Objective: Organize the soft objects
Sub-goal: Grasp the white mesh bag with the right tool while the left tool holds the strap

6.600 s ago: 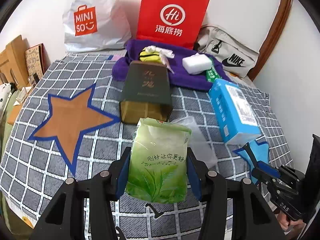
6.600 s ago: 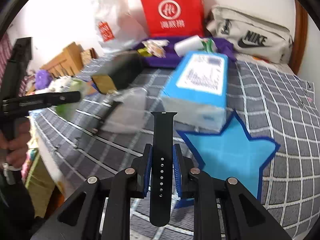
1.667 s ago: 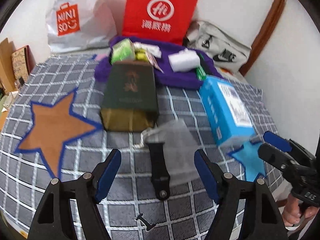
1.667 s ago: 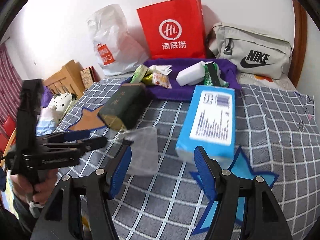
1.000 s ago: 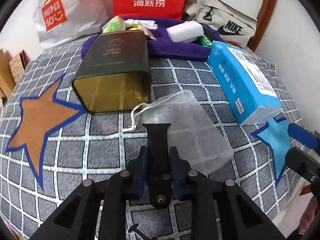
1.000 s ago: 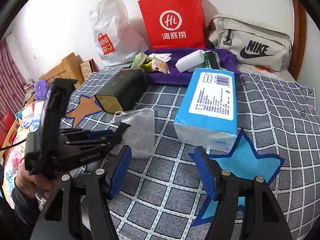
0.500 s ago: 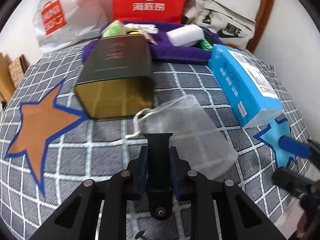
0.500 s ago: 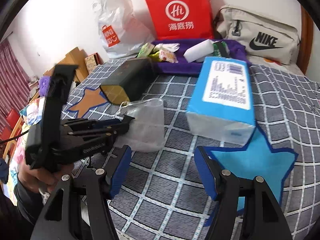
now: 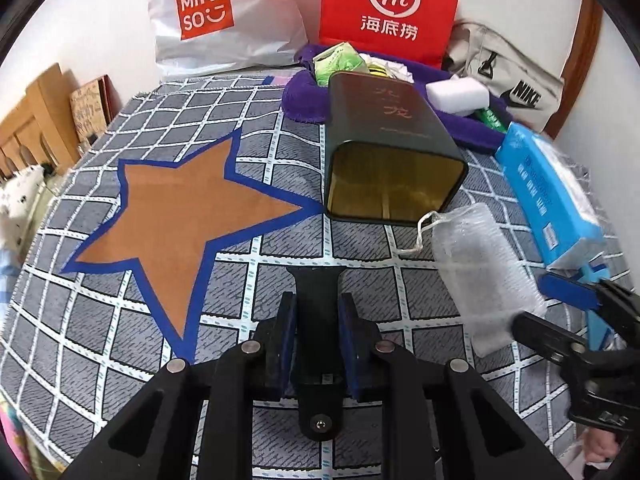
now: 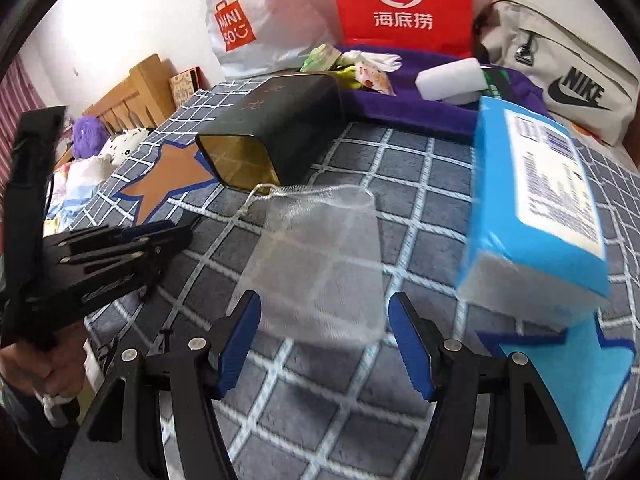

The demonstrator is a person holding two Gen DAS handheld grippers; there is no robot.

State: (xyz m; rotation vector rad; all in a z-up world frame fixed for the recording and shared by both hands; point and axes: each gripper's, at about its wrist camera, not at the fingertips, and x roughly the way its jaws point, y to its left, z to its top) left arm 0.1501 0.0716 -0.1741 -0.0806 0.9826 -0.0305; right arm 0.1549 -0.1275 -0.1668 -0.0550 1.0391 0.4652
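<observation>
Left gripper (image 9: 316,320) is clamped tight on a black watch strap (image 9: 318,292), which sticks out past the blue pads toward the dark open-ended tin (image 9: 390,160). Right gripper (image 10: 324,340) has its jaws spread wide and opening a bit more, nothing pinched. The near end of the clear mesh drawstring pouch (image 10: 320,260) lies flat on the checked bedspread (image 10: 400,152) just ahead of and between them.

Looks to me like the strap is meant to go into that pouch, so the right side wants a grab on the pouch first. The mouth with the white cord faces away, right by the tin's open end. My take: pinch only the top layer of mesh near the mouth, not both layers, or the bag stays flat and the strap has nowhere to slide. Lift it slightly so it gapes, then feed the strap in lengthwise.

Further out, the blue tissue pack (image 10: 536,208) sits just right of the pouch, easy to bump. Purple towel (image 10: 420,108) with the already sorted bits lies at the back, in front of the red paper bag (image 10: 404,4).
</observation>
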